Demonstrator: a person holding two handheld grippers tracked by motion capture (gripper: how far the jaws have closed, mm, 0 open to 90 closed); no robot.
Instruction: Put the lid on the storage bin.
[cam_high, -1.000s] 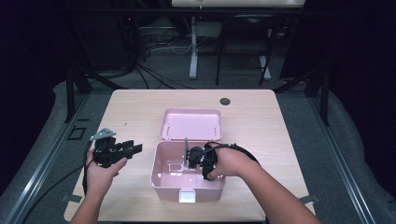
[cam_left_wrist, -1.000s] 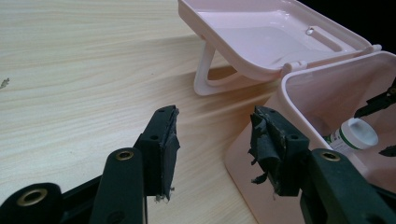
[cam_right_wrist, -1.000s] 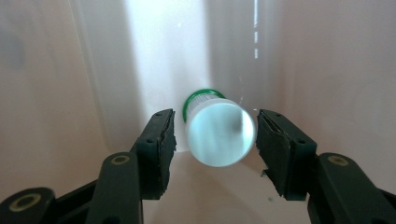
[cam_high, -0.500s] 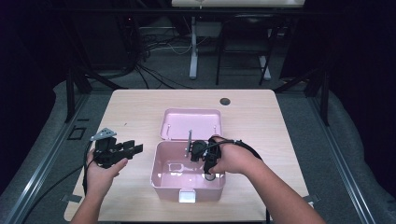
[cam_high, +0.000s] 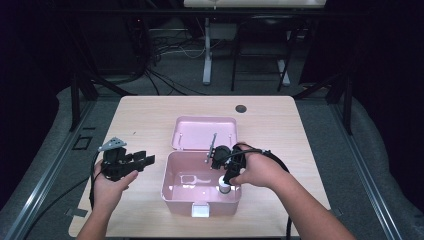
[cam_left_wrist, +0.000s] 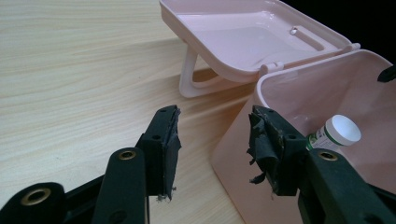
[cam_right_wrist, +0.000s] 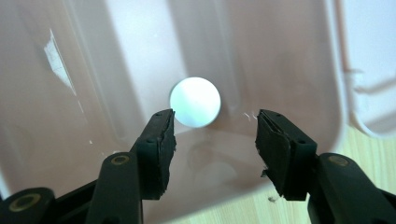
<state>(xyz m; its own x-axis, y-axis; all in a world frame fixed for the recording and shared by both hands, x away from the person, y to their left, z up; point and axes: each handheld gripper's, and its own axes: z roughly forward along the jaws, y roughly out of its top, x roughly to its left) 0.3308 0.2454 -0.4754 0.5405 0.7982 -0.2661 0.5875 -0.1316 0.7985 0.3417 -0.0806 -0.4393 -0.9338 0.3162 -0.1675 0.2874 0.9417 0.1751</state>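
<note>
White-capped bottle (cam_high: 225, 186) upright in pink box (cam_high: 172, 192), right claw (cam_right_wrist: 212, 133) wide open, empty.

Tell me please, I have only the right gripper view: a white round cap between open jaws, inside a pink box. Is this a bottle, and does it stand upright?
Observer: Yes, a small bottle with a white cap and a green-printed label; it stands upright on the floor of the box, seen in the left gripper view.
Operator: Is the lid in my way?
Observer: No, the lid lies flat and open behind the box, in the high view.
Operator: Where is the left gripper?
Observer: The left gripper hangs open above the table, left of the box, touching nothing.
</note>
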